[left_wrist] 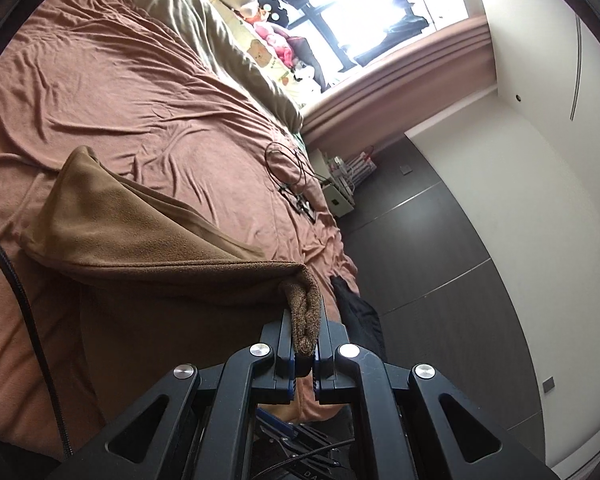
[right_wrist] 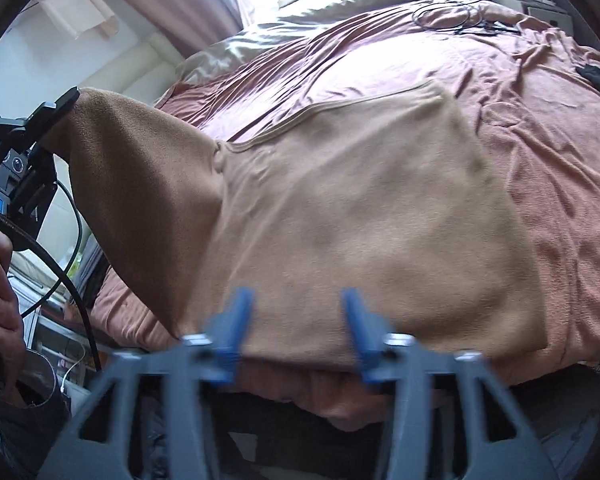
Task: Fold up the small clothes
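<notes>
Fold part done: brown garment (right_wrist: 360,220) lies mostly flat on bed (right_wrist: 540,128), left gripper (left_wrist: 305,354) pinching one lifted corner, right gripper (right_wrist: 296,332) spread and empty; that corner still needs laying over.

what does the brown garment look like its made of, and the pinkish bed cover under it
Brown garment: looks like fleece or brushed knit, matte and fuzzy, with a nubby, looped texture at the corner pinched in the left gripper. Pinkish bed cover: seemingly a thin, soft jersey-type or cotton fabric, with many fine wrinkles and a faint sheen. Neither fibre can be confirmed.
</notes>
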A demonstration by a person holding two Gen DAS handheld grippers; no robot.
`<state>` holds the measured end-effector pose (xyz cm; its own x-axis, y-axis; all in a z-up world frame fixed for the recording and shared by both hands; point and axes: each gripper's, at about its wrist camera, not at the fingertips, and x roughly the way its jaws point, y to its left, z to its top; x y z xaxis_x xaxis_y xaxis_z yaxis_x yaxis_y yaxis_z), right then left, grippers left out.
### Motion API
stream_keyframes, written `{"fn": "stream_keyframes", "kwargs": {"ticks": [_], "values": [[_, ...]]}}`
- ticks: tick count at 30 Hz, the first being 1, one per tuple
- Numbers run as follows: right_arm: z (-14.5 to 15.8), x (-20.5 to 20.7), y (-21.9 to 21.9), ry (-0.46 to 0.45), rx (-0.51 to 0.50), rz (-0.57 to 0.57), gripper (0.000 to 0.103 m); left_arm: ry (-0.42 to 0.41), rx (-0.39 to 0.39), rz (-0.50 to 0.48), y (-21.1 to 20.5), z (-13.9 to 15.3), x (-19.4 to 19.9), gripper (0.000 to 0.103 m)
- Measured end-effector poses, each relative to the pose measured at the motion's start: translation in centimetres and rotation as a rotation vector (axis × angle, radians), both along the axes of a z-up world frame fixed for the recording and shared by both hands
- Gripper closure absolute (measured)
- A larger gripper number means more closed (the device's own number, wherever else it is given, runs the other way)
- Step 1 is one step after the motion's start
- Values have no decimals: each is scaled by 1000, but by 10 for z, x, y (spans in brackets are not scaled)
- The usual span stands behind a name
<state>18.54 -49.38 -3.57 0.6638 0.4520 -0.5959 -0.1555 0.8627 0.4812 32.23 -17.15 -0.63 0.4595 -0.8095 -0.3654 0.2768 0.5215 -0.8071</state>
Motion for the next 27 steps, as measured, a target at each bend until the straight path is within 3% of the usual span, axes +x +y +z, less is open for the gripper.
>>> {"fn": "stream_keyframes", "kwargs": {"ticks": [10,17,20,22,27], "values": [[0,-28,-36,-14,17,-32,34,29,21,-118,-62,-10,6,98],[-7,-41,-57,4,62,-58,34,92,57,-217,-111,-35,6,98],[-11,-39,-63,21,83,-63,34,145,132,-249,-129,-52,7,88],[-12,-38,-64,31,79,-65,34,180,129,-259,-130,-63,8,70],[-12,-33,-57,37,53,-45,34,178,145,-194,-101,-69,6,57]]}}
